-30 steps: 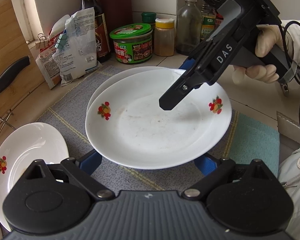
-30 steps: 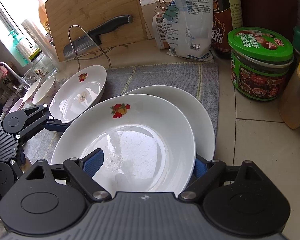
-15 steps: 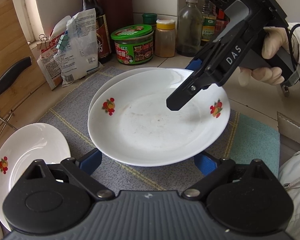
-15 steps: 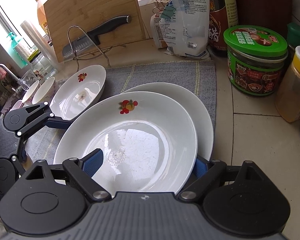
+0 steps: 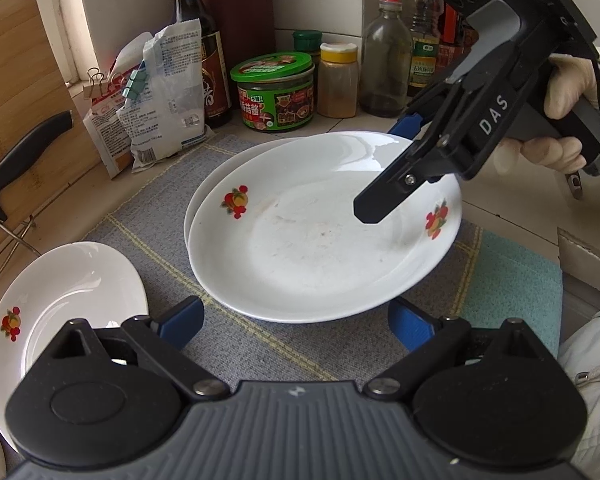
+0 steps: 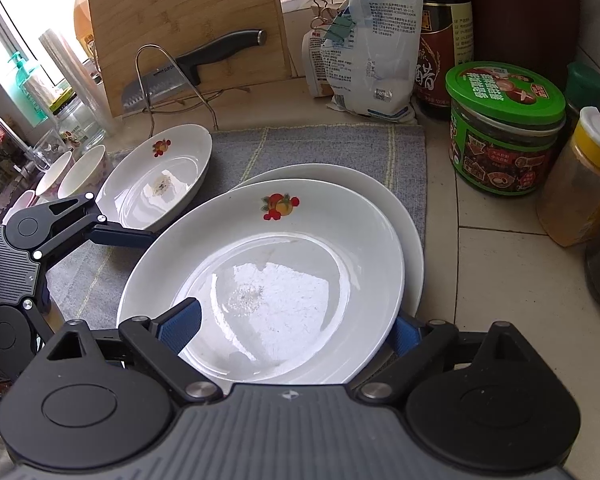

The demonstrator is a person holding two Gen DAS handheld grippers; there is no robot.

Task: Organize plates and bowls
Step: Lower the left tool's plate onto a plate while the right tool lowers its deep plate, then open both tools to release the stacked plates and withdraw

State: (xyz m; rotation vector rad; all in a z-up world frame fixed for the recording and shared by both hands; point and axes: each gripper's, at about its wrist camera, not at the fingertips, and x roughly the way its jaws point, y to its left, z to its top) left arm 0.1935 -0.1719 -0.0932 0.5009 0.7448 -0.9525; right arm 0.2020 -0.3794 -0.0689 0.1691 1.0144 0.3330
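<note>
Release is being completed: right tongs (image 6: 294, 326) have just been opening, straddling the top plate (image 6: 268, 280) stacked on the lower plate (image 6: 410, 236); withdrawal is being advised straight back. Left tongs (image 5: 296, 322) are being held wide, empty.

Black right gripper (image 5: 396, 168) marked "DAS", blue pads, white-gloved hand (image 5: 560, 120).

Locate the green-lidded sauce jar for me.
Green-lidded sauce jar: right wrist view, upper right, on the tiled counter between the dark soy bottle and yellow-capped spice jar.
</note>
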